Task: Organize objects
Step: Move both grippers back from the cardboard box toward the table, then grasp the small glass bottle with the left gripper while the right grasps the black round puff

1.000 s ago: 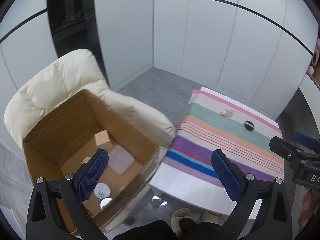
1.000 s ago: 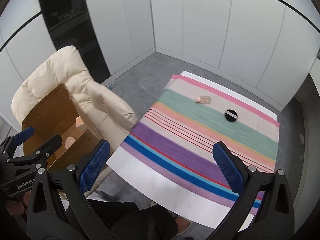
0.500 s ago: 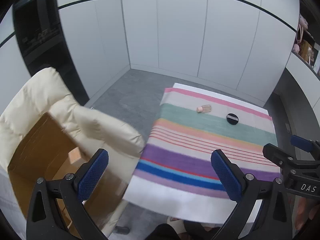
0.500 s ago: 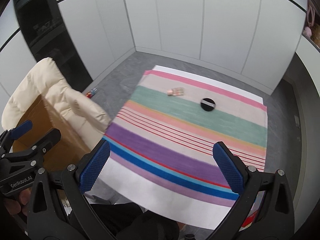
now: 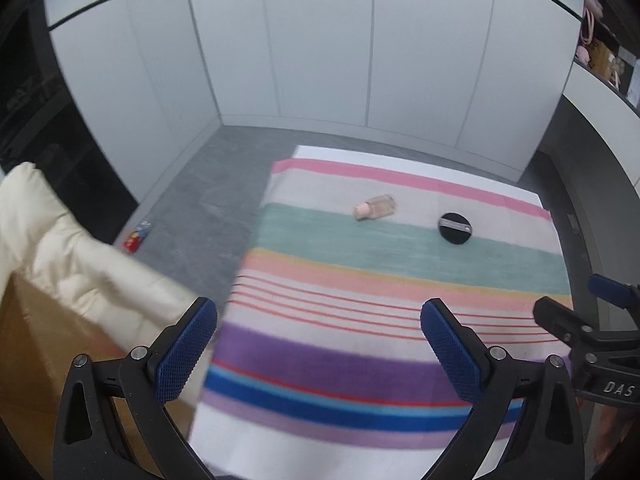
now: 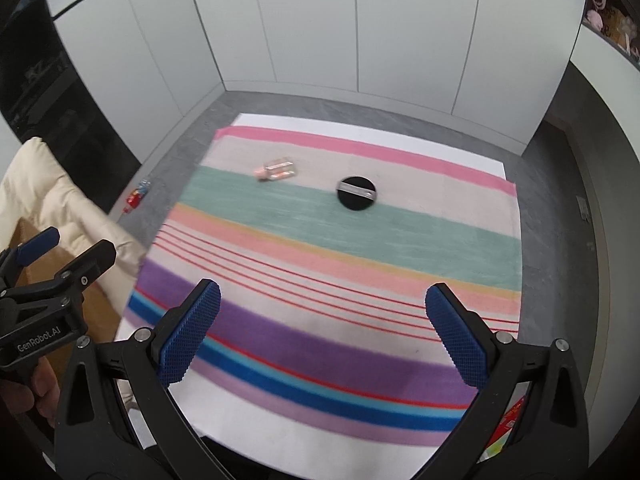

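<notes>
A small pink bottle (image 5: pixel 376 207) (image 6: pixel 277 170) lies on its side on the far part of a striped cloth (image 5: pixel 360 340) (image 6: pixel 320 280) that covers a table. To its right rests a black round disc (image 5: pixel 455 228) (image 6: pixel 357 193) with a grey strap. My left gripper (image 5: pixel 318 344) hovers open over the cloth's near left side, nothing between its fingers. My right gripper (image 6: pixel 322 328) is open and empty too, over the cloth's near middle. Both items lie well beyond the fingertips. Each gripper shows at the edge of the other's view.
A cream padded chair (image 5: pixel 80 264) (image 6: pixel 40 200) stands left of the table and carries a cardboard box (image 5: pixel 36 340), whose inside is out of sight. A small red item (image 5: pixel 136 236) lies on the grey floor. White wall panels close off the far side.
Both views have swung right, away from the box on the chair and onto the striped cloth. The bottle and disc now sit nearer the centre. Both grippers stayed open.
</notes>
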The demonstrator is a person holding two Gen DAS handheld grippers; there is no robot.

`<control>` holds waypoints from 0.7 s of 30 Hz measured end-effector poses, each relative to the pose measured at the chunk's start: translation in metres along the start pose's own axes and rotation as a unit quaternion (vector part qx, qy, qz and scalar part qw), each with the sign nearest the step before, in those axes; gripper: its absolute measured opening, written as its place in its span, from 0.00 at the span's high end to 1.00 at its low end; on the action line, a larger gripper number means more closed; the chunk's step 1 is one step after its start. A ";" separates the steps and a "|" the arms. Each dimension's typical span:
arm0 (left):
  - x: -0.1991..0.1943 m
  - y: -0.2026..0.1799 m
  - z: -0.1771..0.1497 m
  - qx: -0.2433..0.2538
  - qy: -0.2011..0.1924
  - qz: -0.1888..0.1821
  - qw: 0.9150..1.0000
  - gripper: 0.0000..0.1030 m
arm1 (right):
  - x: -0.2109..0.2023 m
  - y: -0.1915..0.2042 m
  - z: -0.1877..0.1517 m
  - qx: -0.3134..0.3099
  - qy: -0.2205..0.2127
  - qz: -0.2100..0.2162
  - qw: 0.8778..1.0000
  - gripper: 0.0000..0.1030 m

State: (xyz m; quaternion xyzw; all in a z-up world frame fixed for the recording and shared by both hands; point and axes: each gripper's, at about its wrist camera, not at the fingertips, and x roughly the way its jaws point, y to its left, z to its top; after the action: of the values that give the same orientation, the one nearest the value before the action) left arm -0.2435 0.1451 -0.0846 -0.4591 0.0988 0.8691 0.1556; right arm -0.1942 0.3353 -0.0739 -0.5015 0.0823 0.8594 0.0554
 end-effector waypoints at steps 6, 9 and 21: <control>0.053 -0.021 0.007 0.006 0.025 -0.021 0.999 0.04 | 0.048 -0.019 0.011 0.007 0.013 -0.011 1.000 0.00; 0.077 -0.027 0.014 0.007 0.033 -0.027 0.999 0.05 | 0.072 -0.026 0.019 0.012 0.019 -0.009 1.000 0.00; 0.166 -0.036 0.038 0.004 0.057 -0.031 0.998 0.05 | 0.160 -0.031 0.050 -0.001 0.038 -0.013 0.999 0.00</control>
State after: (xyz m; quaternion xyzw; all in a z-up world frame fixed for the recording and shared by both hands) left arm -0.3477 0.2205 -0.2020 -0.5103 0.0970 0.8357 0.1784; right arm -0.3101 0.3774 -0.1916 -0.5349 0.0770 0.8390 0.0631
